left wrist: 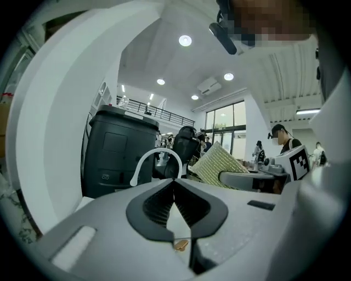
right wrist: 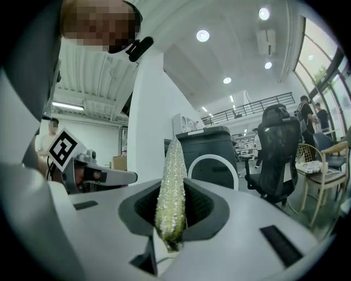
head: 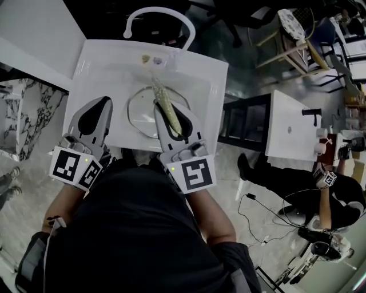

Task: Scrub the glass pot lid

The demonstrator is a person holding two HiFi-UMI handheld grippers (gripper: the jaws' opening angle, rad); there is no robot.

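The round glass pot lid [head: 142,114] lies in the basin of the white sink [head: 100,60]. Over its right half is my right gripper [head: 162,109], shut on a yellow-green scrubbing sponge [head: 159,91] that sticks out past the jaws toward the faucet. In the right gripper view the sponge [right wrist: 171,186] stands edge-on between the pads. My left gripper [head: 106,102] hovers over the basin's left side, shut with nothing in it. Its jaws [left wrist: 174,181] meet at the tips. Neither gripper view shows the lid.
A white arched faucet [head: 160,14] rises at the sink's far rim, with small bits [head: 151,59] near its base. A black bin [left wrist: 118,153] and an office chair [right wrist: 279,148] stand beyond. A marble counter [head: 28,109] is at the left and a white table [head: 291,131] at the right.
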